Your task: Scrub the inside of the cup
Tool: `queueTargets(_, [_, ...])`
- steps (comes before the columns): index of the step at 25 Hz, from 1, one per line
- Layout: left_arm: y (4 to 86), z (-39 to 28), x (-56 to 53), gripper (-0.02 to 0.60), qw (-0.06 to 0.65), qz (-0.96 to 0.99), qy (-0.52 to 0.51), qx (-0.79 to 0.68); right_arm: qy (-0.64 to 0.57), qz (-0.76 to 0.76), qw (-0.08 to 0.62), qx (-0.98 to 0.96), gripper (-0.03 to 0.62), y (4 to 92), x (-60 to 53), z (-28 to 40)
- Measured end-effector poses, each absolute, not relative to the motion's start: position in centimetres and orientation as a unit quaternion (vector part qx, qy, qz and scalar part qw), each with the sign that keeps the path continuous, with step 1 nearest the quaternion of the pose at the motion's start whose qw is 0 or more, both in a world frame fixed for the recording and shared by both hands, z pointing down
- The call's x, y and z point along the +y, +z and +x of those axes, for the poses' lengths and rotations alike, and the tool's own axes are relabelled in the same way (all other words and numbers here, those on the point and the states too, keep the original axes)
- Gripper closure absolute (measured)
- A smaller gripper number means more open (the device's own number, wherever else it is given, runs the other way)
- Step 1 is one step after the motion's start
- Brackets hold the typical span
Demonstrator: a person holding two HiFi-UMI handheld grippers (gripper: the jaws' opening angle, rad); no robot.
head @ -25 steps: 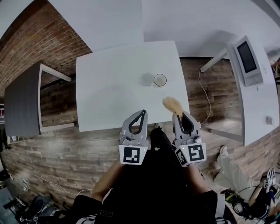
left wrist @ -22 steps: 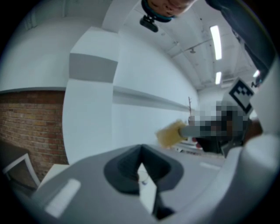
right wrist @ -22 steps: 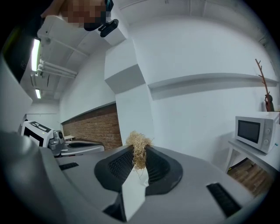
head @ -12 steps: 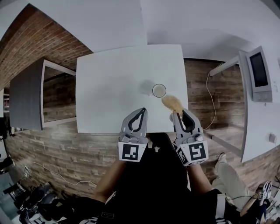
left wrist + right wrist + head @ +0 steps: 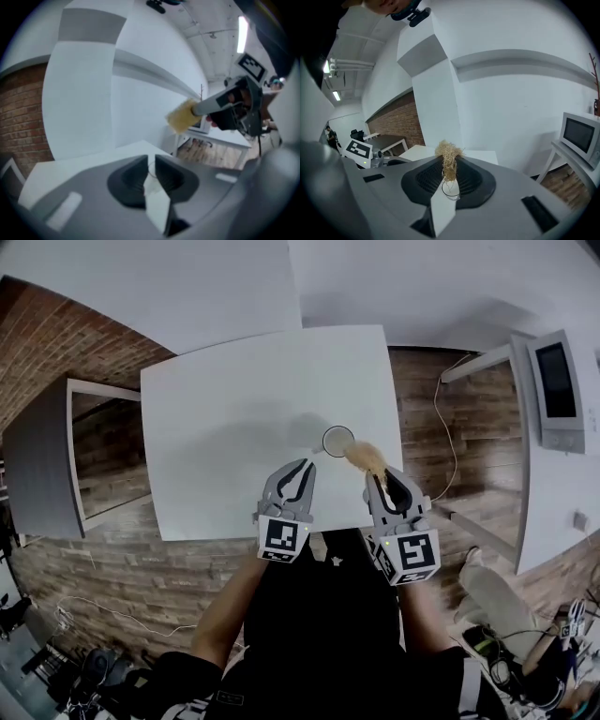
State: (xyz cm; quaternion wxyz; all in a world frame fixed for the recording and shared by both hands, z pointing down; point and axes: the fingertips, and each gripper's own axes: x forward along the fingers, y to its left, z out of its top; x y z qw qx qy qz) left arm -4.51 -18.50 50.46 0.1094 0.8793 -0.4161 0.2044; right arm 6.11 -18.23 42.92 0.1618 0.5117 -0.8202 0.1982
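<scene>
Right gripper, pinching the scrubber, has neared the cup mid-frame; left gripper's empty jaws are opening, likely to steady it.

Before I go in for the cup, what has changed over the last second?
The left gripper and right gripper have moved forward over the table, toward the cup. The scrubber, still clamped in the right gripper, is now close to the cup's rim. The left gripper's jaws are opening, with nothing between them. The cup has stayed upright in place.
</scene>
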Motion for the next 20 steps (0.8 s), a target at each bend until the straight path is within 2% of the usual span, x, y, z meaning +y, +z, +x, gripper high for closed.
queueTargets(2, [52.5, -4.1, -19.1, 0.506, 0.119, 0.888, 0.221, -0.385, 0.206, 0.506, 0.175, -0.819, 0.539, 44.2, -18.7, 5.5])
queueTargets(6, [56.5, -3.7, -19.3, 0.480, 0.110, 0.893, 0.258, -0.351, 0.227, 0.491, 0.195, -0.818, 0.539, 46.9, -19.0, 4.4])
queueTargets(12, [58.7, 4.0, -9.1, 0.479, 0.086, 0.898, 0.310, -0.299, 0.236, 0.493, 0.240, -0.802, 0.539, 48.2, -9.0, 11.3])
queueTargets(16, [59.7, 3.9, -10.7, 0.483, 0.045, 0.898, 0.329, -0.288, 0.234, 0.458, 0.300, -0.804, 0.539, 50.7, -10.8, 9.9])
queueTargets(20, [57.6, 9.7, -3.4, 0.509, 0.023, 0.903, 0.334, -0.270, 0.197, 0.446, 0.343, -0.803, 0.539, 49.8, -3.9, 14.5])
